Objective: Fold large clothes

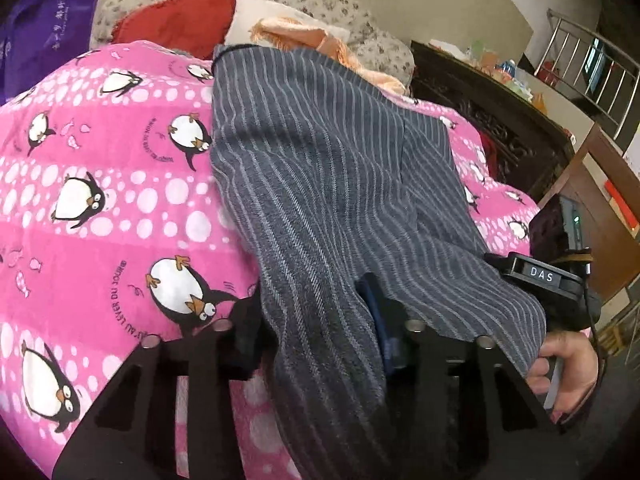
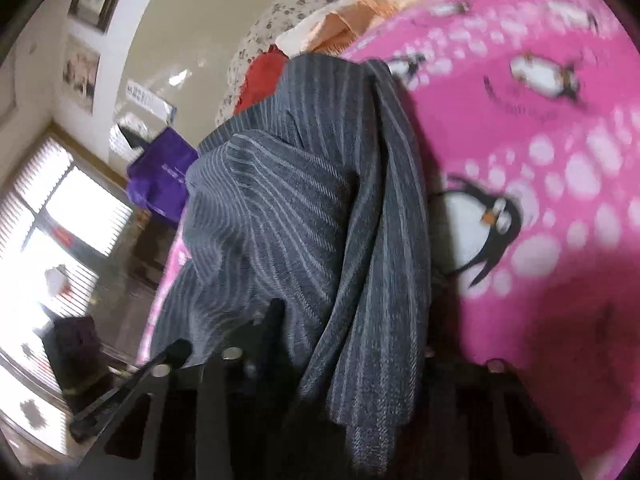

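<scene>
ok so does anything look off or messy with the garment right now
Nothing damaged. The grey striped garment lies skewed across the pink penguin blanket, and in the right wrist view it hangs bunched in uneven folds, not yet a neat fold.

Left wrist view: sits low behind the left gripper (image 1: 320,320), faces forward across the bed toward the pillows (image 1: 280,20); very near the cloth.
Right wrist view: tilted, blurred, close behind the right gripper (image 2: 352,344), window (image 2: 60,220) at left.
Shared: striped grey garment (image 1: 320,160) (image 2: 304,200), pink penguin blanket (image 1: 100,180) (image 2: 540,160), purple bag (image 1: 44,20) (image 2: 164,176).
</scene>
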`<state>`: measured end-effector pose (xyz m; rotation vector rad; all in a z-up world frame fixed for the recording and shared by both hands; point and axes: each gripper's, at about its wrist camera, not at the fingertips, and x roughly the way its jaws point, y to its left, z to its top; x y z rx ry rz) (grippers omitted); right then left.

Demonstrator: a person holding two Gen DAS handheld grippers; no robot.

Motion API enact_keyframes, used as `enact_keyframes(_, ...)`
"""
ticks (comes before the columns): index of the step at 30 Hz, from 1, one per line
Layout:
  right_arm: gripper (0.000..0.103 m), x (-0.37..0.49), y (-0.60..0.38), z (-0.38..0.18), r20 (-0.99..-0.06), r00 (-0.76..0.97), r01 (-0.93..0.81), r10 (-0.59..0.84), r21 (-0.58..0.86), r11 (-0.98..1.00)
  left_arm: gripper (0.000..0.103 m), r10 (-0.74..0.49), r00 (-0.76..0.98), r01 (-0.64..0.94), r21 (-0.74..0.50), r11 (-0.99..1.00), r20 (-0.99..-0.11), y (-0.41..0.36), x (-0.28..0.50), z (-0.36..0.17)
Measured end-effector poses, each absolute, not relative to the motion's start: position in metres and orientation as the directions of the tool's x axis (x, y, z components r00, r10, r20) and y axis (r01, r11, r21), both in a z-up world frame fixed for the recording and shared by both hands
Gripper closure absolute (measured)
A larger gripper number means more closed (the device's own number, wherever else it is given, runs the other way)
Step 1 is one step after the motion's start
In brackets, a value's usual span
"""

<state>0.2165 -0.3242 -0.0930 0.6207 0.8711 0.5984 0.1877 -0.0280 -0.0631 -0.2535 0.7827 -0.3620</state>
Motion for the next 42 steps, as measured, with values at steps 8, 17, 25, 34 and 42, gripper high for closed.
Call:
enact_keyframes(8, 0.063, 0.22, -0.284, -0.087, -0.504, 0.471, -0.226, 0.724, 0.724, 0.651, 0.075, -0.412, 0.684, 0.246, -0.341, 0.907, -0.602, 0.008, 0.169, -0.043)
enact_keyframes(17, 0.065, 0.219, -0.181, -0.081, -0.477, 0.376, -0.294, 0.794, 0.751, 0.591, 0.076, -0.295, 0.747, 0.099, -0.34, 0.935, -0.596, 0.1, 0.153, -0.037)
enact_keyframes(25, 0.062, 0.217, -0.143, -0.072, -0.584, 0.399, -0.292, 0.707, 0.649, 0.702, 0.068, -0.276, 0.721, 0.08, -0.32, 0.944, -0.635, 0.124, 0.153, -0.064)
enact_keyframes(34, 0.055, 0.198, -0.146, -0.036, -0.653, 0.434, -0.256, 0.62, 0.571, 0.78, 0.054, -0.231, 0.714, 0.04, -0.291, 0.956, -0.661, 0.122, 0.132, -0.049)
enact_keyframes(42, 0.053, 0.111, -0.184, 0.022, -0.66, 0.562, -0.276, 0.499, 0.419, 0.865, 0.014, -0.15, 0.754, 0.039, -0.185, 0.982, -0.639, 0.111, 0.06, -0.019)
